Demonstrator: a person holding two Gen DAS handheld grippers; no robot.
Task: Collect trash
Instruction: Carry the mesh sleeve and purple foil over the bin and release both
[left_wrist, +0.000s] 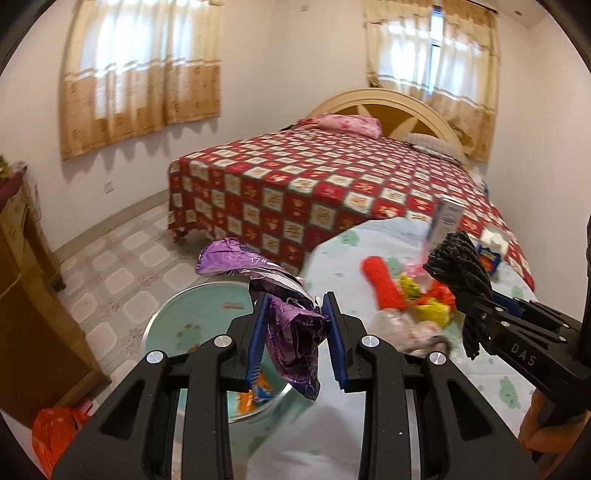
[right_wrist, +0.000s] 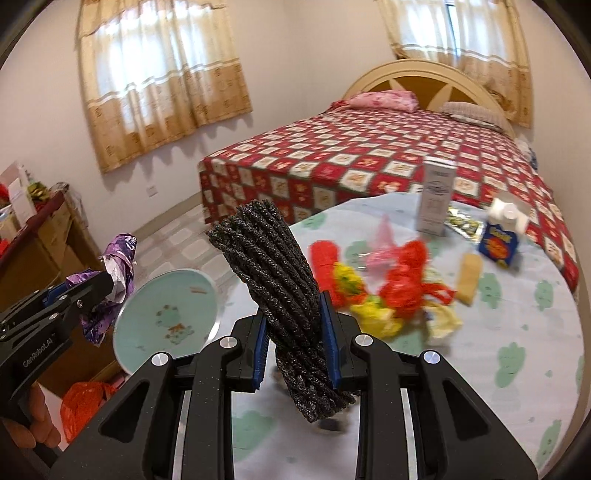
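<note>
Purple wrapper (left_wrist: 291, 325) crumpled, pinched between blue pads of left claw (left_wrist: 297, 332), hanging above pale green bin (left_wrist: 166, 325) beside tabletop (left_wrist: 480, 387). Black rope bundle (right_wrist: 284, 314) tilted, clamped in right claw (right_wrist: 295, 347), raised over tabletop edge. Ahead of right claw, on tabletop: red, yellow, pink plastic scraps (right_wrist: 391, 291), grey carton (right_wrist: 436, 195) upright, blue box (right_wrist: 498, 247) farther right. Beyond tabletop: bed (right_wrist: 369, 162) with red checked cover. Orange bag (left_wrist: 55, 432) on floor, below left of left claw.

Both wrist cams close over table (left_wrist: 424, 373), facing bed (right_wrist: 369, 158); left cam sits further left.
</note>
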